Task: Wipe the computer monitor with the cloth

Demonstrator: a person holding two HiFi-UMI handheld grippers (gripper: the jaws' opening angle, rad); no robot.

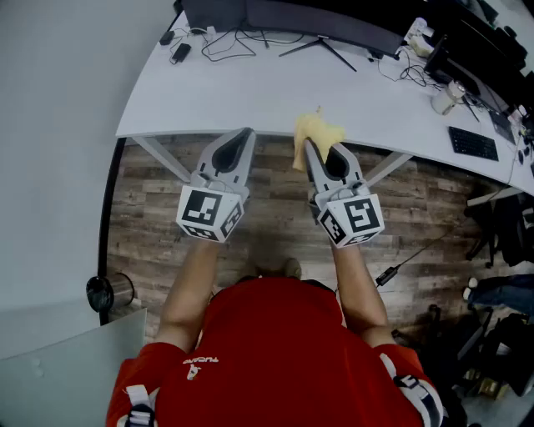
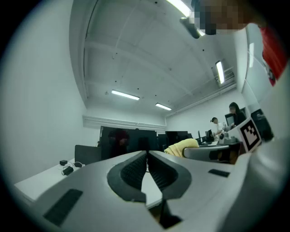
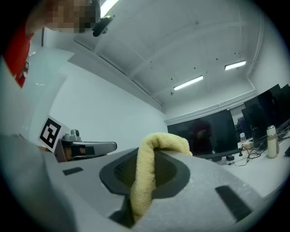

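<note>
Red shirt (image 1: pixel 267 350) sat closest. Past it, right gripper (image 1: pixel 308 144) pinched the yellow cloth (image 1: pixel 318 131) at the desk (image 1: pixel 250 92) edge, left gripper (image 1: pixel 248 133) beside it closed on nothing. Monitor (image 1: pixel 325 21) stood across the desk.

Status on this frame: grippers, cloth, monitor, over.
Right gripper shut on cloth. Left gripper shut, empty. Monitor across the desk, not yet reached. Nothing blocking.

A curved white desk (image 1: pixel 250 96) carries tangled black cables (image 1: pixel 227 43), a black keyboard (image 1: pixel 473 143) and a pale cup (image 1: pixel 445 99). Below it lies a wood-plank floor (image 1: pixel 142 208). A shiny metal bin (image 1: pixel 110 292) stands on that floor at the left.
</note>
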